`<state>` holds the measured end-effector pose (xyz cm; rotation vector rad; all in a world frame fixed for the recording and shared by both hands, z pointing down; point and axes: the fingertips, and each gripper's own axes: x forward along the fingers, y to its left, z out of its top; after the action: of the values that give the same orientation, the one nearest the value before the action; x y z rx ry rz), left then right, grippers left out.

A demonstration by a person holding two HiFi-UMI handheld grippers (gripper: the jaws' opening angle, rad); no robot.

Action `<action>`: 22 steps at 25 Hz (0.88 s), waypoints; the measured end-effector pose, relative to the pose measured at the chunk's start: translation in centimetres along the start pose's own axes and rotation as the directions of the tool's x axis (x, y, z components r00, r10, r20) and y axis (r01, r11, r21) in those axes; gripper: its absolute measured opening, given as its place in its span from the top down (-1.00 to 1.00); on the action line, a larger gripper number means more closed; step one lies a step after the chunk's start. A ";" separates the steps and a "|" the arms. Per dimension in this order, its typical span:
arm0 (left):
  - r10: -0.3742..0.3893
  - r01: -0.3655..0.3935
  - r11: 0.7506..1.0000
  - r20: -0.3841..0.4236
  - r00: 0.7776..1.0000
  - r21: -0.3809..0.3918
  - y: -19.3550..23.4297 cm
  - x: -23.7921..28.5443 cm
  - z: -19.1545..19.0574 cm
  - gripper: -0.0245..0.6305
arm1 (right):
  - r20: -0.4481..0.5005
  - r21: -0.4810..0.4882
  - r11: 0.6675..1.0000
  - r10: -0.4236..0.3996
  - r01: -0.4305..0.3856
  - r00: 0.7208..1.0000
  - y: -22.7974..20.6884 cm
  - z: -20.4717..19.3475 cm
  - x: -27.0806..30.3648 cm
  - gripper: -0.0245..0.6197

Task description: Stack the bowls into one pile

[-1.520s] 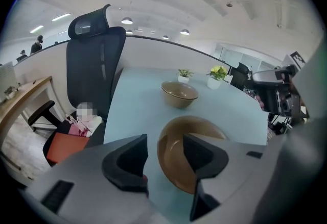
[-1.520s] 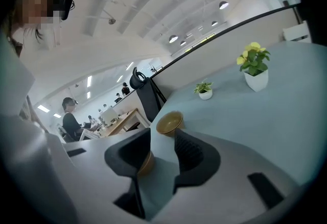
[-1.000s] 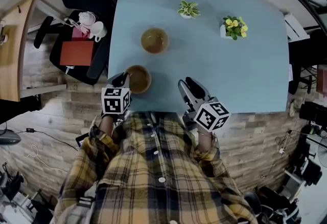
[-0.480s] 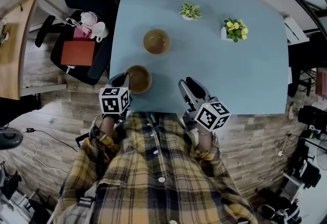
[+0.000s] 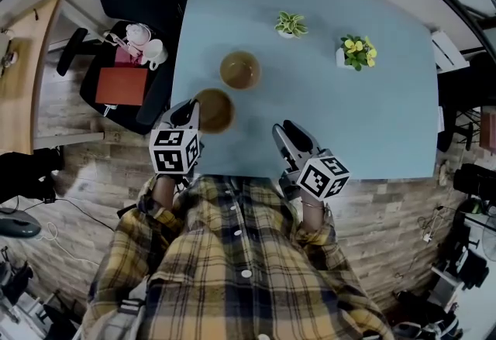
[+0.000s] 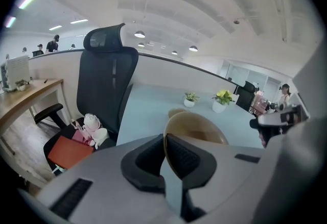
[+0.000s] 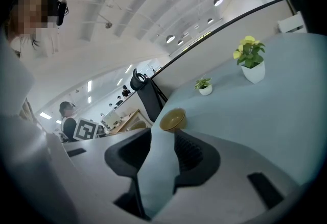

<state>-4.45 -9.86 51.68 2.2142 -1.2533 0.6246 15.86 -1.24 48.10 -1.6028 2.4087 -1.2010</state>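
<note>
Pinches the near bowl [image 6: 196, 125] by one thin stretch of rim in the left gripper [image 6: 164, 139], clenched with one pad inside and one outside. Risks a swing or slip from that single-edge grip; probably tips the bowl about the pads on any jerk. Could also clip the far bowl [image 5: 239, 70] on its near rim if brought in too low or off centre, shoving it along the table [image 5: 364, 114] instead of nesting into it. Sits close already: near bowl just beside the far bowl's near-left side in the head view, seemingly not touching. Shows the right gripper [image 7: 162, 136] released, nothing between its pads, far bowl only in line ahead. Rests at the near table edge, well right of both bowls. Angles the left gripper down and forward from the near-left corner, plaid sleeve [image 5: 147, 214] behind it. Leaves the yellow-flowered plant [image 5: 356, 48] and small green plant [image 5: 290, 23] at the far side, well apart from the bowls.
</note>
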 end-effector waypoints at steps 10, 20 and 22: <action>-0.046 0.044 0.999 0.076 0.996 0.032 -1.2 1.9 6.2 0.91 | 0.016 0.034 0.999 -0.015 0.015 1.000 -1.0 0.3 -0.1 0.46; -0.077 0.070 0.991 0.063 0.995 0.114 -2.6 6.7 8.8 0.91 | 0.042 0.081 0.993 -0.084 0.080 0.996 -3.2 0.6 -1.2 0.46; -0.076 0.068 0.989 0.058 0.995 0.129 -2.8 7.6 8.9 0.91 | 0.044 0.092 0.991 -0.097 0.093 0.994 -3.6 0.6 -1.4 0.46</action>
<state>2.74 -19.12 49.03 2.3894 -1.1881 0.6266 19.61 -1.13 49.34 -1.7168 2.2391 -1.2494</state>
